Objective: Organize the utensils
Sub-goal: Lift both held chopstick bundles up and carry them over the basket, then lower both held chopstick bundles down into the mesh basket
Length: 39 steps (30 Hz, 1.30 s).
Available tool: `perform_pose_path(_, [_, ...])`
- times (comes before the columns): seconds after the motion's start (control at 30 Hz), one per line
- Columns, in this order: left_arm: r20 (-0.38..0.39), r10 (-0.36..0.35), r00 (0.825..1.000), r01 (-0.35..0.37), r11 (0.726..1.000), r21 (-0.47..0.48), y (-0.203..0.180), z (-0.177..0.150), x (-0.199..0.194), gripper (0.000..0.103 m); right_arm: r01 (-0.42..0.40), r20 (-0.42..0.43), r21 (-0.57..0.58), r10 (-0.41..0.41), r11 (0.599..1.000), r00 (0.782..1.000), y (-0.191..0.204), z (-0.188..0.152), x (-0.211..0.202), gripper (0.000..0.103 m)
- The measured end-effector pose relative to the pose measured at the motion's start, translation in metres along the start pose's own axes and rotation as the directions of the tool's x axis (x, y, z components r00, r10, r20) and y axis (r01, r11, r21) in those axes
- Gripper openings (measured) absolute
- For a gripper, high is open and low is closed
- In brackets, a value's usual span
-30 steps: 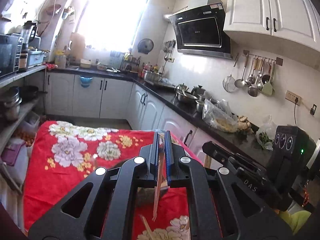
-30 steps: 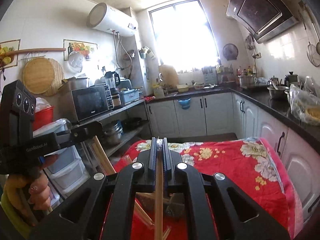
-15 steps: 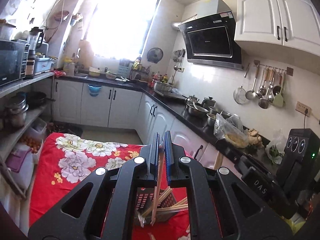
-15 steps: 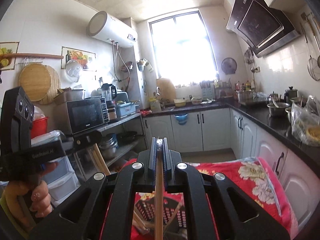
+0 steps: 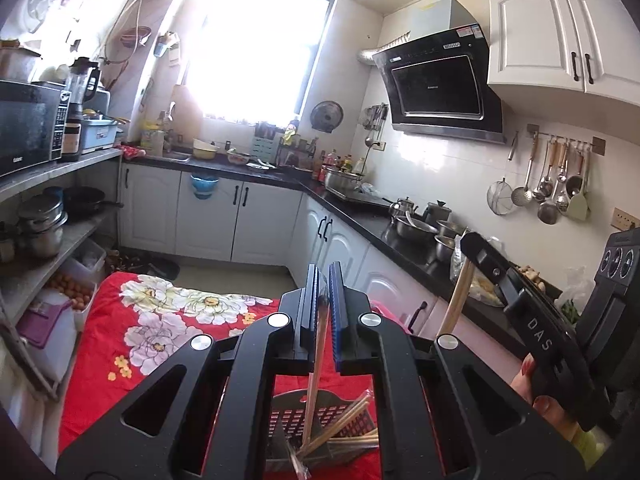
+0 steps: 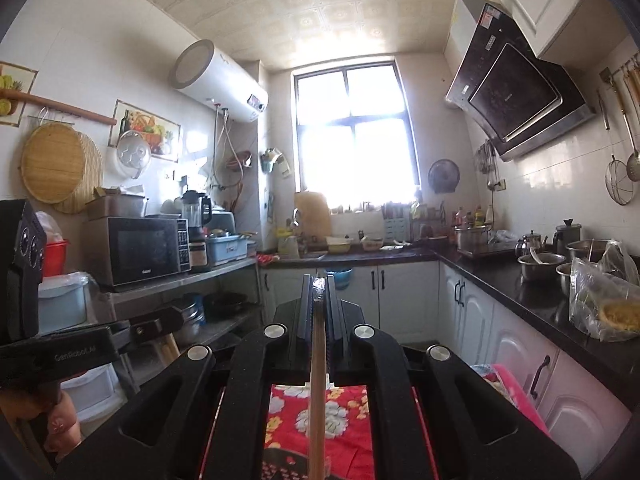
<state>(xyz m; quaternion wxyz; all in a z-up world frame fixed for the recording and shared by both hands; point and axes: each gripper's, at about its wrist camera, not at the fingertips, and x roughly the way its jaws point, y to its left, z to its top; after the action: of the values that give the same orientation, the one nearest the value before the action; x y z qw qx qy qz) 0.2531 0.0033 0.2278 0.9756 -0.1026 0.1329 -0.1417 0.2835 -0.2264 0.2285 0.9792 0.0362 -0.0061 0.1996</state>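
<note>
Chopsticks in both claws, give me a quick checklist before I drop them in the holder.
1. Left claw shut on a chopstick: ok.
2. Right claw shut on a chopstick: ok.
3. Perforated holder in view below the left claw, on the red floral cloth: ok.
4. Left chopstick's lower tip over the holder: ok.
5. Right chopstick's lower tip over the holder: cannot tell, cut off by the frame.
6. Room left among the chopsticks already inside: cannot tell.

The left gripper [image 5: 325,276] points slightly downward, its jaws closed on a thin wooden chopstick [image 5: 313,392]. The right gripper [image 6: 319,284] is held level, jaws clamped on another chopstick [image 6: 317,400]. A hand [image 5: 538,394] grips the right gripper's handle; another hand [image 6: 56,420] grips the left one's.
</note>
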Motion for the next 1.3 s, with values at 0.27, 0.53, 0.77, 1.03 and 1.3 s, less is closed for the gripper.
perform_pose_path(0.27, [-0.01, 0.028, 1.0, -0.028, 1.0, -0.01, 0.004, -0.016, 0.021, 0.003, 0.038, 0.015, -0.006, -0.038, 0.999, 0.999, -0.014, -0.022, 0.014, 0.005])
perform_pose_path(0.53, [-0.033, 0.044, 0.998, -0.044, 0.999, 0.0, 0.007, -0.034, 0.034, 0.003, 0.051, -0.001, -0.001, -0.051, 0.999, 0.999, -0.022, -0.039, 0.024, 0.005])
perform_pose_path(0.77, [-0.039, 0.048, 0.998, -0.047, 0.999, 0.02, 0.005, -0.046, 0.039, 0.003, 0.05, -0.013, -0.017, -0.05, 0.999, 0.999, -0.025, -0.055, 0.026, 0.005])
perform_pose_path(1.03, [-0.073, 0.046, 0.996, -0.043, 0.999, 0.032, 0.008, -0.062, 0.045, 0.003, 0.039, -0.068, -0.012, -0.04, 0.999, 0.997, -0.028, -0.075, 0.022, 0.006])
perform_pose_path(1.3, [-0.124, 0.037, 0.992, -0.034, 0.999, 0.027, 0.008, -0.081, 0.049, 0.003, 0.021, -0.165, 0.045, -0.014, 0.999, 0.986, -0.033, -0.084, 0.014, 0.006])
